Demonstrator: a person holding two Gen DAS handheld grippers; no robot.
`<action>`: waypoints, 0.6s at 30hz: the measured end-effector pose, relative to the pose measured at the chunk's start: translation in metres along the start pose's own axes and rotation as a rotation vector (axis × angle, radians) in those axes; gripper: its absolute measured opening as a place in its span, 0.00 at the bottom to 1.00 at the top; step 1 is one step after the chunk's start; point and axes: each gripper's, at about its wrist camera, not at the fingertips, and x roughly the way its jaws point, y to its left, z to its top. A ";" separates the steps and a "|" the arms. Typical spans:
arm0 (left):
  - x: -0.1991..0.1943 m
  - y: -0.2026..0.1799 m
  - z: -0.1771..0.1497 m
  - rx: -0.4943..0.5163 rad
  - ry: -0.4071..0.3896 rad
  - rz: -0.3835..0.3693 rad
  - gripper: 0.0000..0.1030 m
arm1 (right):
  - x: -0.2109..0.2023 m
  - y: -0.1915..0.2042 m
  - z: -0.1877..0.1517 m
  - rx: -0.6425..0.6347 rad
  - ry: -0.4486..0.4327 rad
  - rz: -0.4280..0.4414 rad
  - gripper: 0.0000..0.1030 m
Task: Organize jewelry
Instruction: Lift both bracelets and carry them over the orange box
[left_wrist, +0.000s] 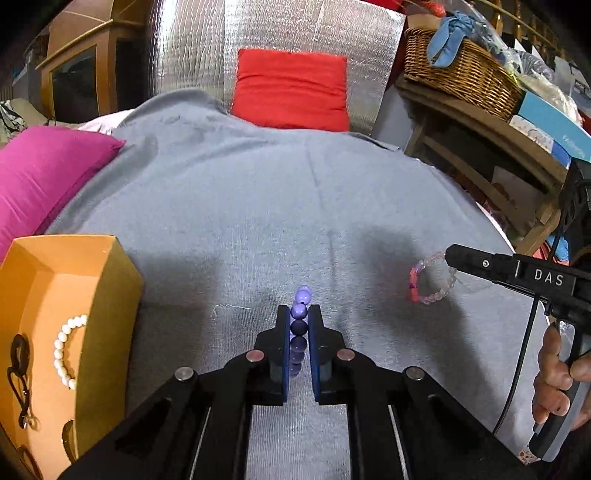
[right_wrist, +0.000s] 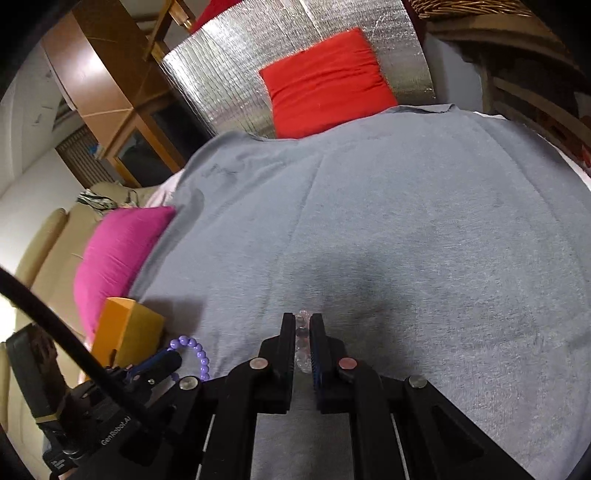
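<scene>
My left gripper (left_wrist: 298, 311) is shut on a purple bead bracelet (left_wrist: 302, 295), whose beads stand in a row between the blue pads, above the grey blanket (left_wrist: 258, 206). The right wrist view shows that gripper (right_wrist: 176, 357) with the purple bracelet (right_wrist: 201, 356) hanging from it. My right gripper (right_wrist: 303, 320) is shut on a clear bead bracelet (right_wrist: 303, 334). In the left wrist view this gripper (left_wrist: 451, 255) holds the clear and pink bracelet (left_wrist: 421, 291) lifted off the blanket. An orange box (left_wrist: 110, 295) at the left holds a white bead bracelet (left_wrist: 62, 347) and a black cord (left_wrist: 18, 362).
A pink pillow (left_wrist: 44, 173) lies beyond the box and a red pillow (left_wrist: 291, 88) leans on a silver sheet at the back. A wooden shelf with a wicker basket (left_wrist: 458, 70) stands at the right. A hand (left_wrist: 557, 376) grips the right tool's handle.
</scene>
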 end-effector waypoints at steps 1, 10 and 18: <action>-0.002 0.001 0.001 0.000 -0.005 -0.004 0.09 | -0.002 0.001 0.000 -0.003 -0.004 0.008 0.08; -0.048 0.000 -0.003 -0.007 -0.081 -0.020 0.09 | -0.014 0.034 -0.002 -0.031 -0.043 0.100 0.08; -0.116 0.009 -0.012 -0.015 -0.189 -0.005 0.09 | -0.023 0.083 -0.007 -0.075 -0.075 0.204 0.08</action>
